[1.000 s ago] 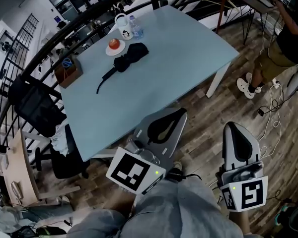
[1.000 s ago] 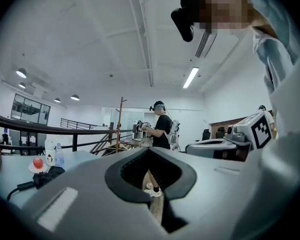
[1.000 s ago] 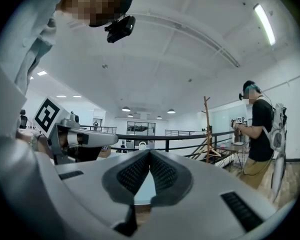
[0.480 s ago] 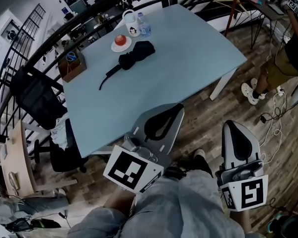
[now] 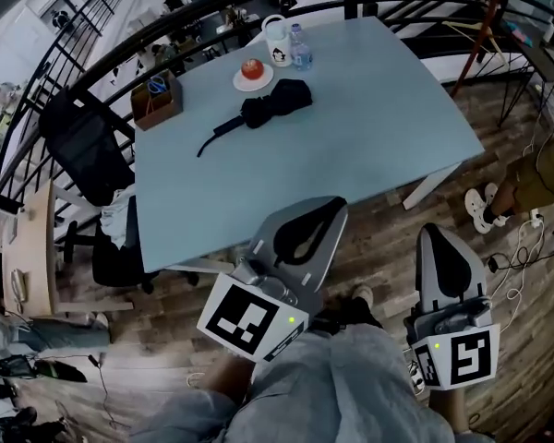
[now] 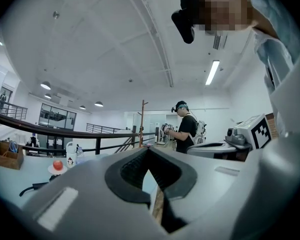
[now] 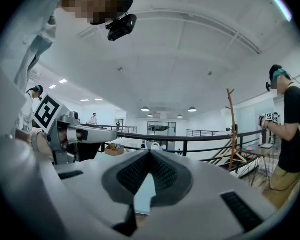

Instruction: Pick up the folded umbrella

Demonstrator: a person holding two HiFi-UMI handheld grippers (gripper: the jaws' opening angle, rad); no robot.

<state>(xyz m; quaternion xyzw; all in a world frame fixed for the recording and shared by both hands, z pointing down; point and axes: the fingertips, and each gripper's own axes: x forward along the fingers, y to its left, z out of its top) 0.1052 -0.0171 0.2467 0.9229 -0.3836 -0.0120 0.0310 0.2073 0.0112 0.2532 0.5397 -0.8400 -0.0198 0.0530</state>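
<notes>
Head view: we have stepped closer to the table [image 5: 351,146], where the folded umbrella [image 5: 275,104] lies at the far side. Our left tool [image 5: 335,209] and right tool [image 5: 434,235] are both pressed together, empty, and well short of it.

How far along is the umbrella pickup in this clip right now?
Done: nothing yet; the umbrella lies folded on the table, beside the plate with the apple. In hand: nothing; the left gripper and right gripper are both shut and empty, well short of the umbrella. Left: reach across the table, open a gripper, grasp it and lift.
</notes>
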